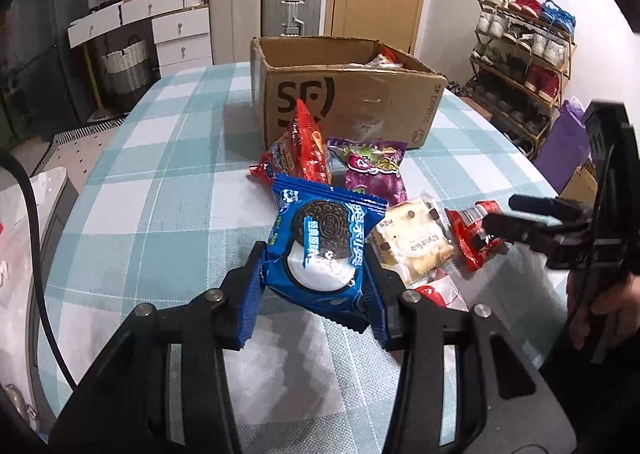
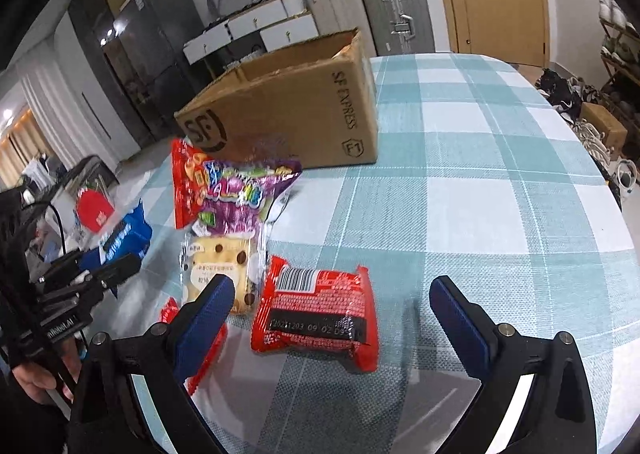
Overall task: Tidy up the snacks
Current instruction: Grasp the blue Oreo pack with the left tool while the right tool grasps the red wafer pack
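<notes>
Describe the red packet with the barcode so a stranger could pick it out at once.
Start at the cardboard box on the checked tablecloth; a loose cluster of snacks lies in front of it. The red packet is the one nearest the open right gripper, beside the pale biscuit pack. Only it shows a white barcode and a black date strip.
</notes>
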The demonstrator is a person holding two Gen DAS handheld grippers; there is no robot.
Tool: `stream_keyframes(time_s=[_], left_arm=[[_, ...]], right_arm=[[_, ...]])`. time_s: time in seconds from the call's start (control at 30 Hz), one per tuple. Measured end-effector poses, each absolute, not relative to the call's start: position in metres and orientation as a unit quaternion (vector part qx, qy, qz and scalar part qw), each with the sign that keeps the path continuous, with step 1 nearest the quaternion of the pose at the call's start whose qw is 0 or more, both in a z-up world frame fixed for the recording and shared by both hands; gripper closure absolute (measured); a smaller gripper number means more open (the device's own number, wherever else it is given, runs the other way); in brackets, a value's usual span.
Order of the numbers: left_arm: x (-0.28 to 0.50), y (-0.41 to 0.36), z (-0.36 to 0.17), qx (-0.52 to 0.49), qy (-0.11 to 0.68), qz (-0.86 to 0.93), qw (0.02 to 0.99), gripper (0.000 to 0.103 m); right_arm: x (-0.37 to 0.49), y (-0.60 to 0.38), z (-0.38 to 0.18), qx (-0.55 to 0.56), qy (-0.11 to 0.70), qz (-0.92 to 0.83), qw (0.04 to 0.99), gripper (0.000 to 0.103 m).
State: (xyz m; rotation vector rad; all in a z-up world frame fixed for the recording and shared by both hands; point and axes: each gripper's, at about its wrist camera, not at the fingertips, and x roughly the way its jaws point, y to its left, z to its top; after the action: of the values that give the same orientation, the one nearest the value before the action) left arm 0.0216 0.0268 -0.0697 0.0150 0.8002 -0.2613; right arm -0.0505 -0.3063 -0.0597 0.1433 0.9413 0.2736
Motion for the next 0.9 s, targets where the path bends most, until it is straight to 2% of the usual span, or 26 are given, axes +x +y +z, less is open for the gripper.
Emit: stream_keyframes(time_s=[0.17, 0.4, 0.53, 0.57, 0.63, 0.77, 0.9], left_arm=[[0.025, 0.033, -0.071, -0.011, 0.394, -0.123, 0.911, 0.061], [0.032, 0.054, -0.073, -0.075, 0.404, -0.124, 0.903, 0.061], [0.036, 0.063, -0.075, -0.099, 0.410, -0.119, 0.899, 0.061], [0.036, 0.064, -0.075, -0.101, 0.409, -0.117, 0.899, 0.061], [0.035, 0.065, -0.074, -0.100, 0.404, -0.112, 0.902, 0.061], [0.034, 0.062, -0.074, -0.087, 0.401, -0.103, 0.906, 0.061], [0.032, 0.059, -0.071, -0.075, 0.393, -0.101, 0.911, 0.061]], right_arm=[[-0.048, -0.293, -0.070, 0.029, 0.467, 0.128, 0.875, 0.003], [-0.045, -0.292, -0.077, 0.024, 0.472, 0.123, 0.873, 0.019], [-0.045, -0.286, -0.078, 0.005, 0.471, 0.129, 0.873, 0.021], [-0.045, -0.283, -0.078, -0.002, 0.471, 0.130, 0.873, 0.023], [-0.046, -0.277, -0.078, -0.024, 0.469, 0.127, 0.874, 0.037], [-0.050, -0.274, -0.077, -0.036, 0.470, 0.119, 0.874, 0.045], [-0.050, -0.286, -0.074, 0.008, 0.470, 0.118, 0.874, 0.051]])
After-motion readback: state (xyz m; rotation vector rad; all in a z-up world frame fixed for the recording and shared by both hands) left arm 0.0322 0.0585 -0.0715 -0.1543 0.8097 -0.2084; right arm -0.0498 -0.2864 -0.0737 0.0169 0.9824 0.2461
